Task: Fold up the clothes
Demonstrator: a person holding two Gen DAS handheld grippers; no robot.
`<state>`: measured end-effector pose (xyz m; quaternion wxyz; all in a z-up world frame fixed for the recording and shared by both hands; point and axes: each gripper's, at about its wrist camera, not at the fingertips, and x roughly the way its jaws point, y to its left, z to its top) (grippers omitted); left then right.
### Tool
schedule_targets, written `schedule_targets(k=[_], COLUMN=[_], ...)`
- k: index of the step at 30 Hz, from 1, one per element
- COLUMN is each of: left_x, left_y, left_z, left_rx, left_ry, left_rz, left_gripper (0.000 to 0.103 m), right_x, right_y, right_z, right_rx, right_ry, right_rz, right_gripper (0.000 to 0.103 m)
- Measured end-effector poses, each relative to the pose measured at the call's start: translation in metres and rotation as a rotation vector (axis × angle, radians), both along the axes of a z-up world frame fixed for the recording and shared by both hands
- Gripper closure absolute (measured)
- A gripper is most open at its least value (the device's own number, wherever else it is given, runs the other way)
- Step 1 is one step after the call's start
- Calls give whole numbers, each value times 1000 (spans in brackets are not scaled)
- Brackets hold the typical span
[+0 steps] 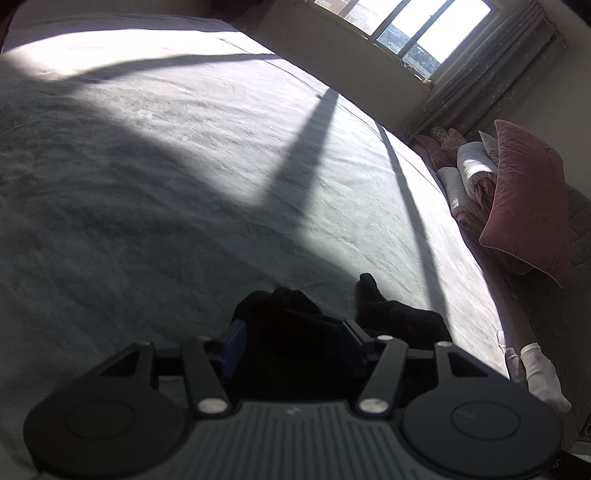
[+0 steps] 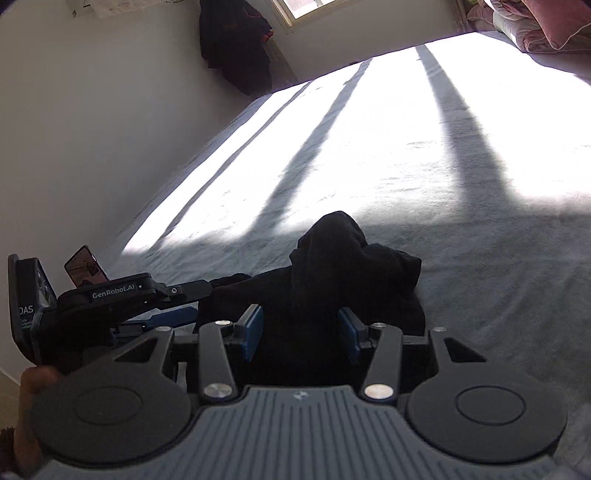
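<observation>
Pillows (image 1: 524,206) beyond bed (image 1: 184,184); white sock (image 1: 541,373) near black garment (image 1: 295,332).

This was a home bedroom. A wide bed (image 1: 184,166) with a grey cover lay under a sunlit window (image 1: 402,26), with pink pillows (image 1: 524,199) and rolled bedding (image 1: 472,162) piled beside its curtain (image 1: 491,70).
</observation>
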<state>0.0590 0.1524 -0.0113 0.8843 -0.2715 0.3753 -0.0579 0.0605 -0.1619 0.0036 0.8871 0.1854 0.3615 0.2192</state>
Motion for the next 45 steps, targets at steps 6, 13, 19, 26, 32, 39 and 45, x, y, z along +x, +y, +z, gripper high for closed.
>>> schedule_targets(k=[6, 13, 19, 26, 32, 39, 45], left_x=[4, 1, -3, -4, 0, 9, 18], left_y=[1, -5, -17, 6, 20, 22, 18], left_z=[-1, 3, 6, 1, -7, -14, -15], left_rx=[-83, -204, -171, -122, 4, 21, 60], left_ry=[1, -18, -32, 3, 41, 22, -17], left_rz=[-45, -132, -172, -13, 115, 146, 133], left_gripper=[36, 35, 35, 37, 38, 43, 43], right_x=[4, -8, -26, -47, -48, -40, -23], right_y=[4, 19, 49, 65, 38, 9, 19], right_z=[-6, 4, 6, 10, 21, 26, 27], right_rx=[24, 134, 147, 9, -19, 17, -28], right_ry=[-10, -73, -68, -95, -117, -164, -214], right_rz=[-1, 145, 296, 379, 333, 173, 113], right_gripper=[93, 93, 94, 94, 90, 56, 55])
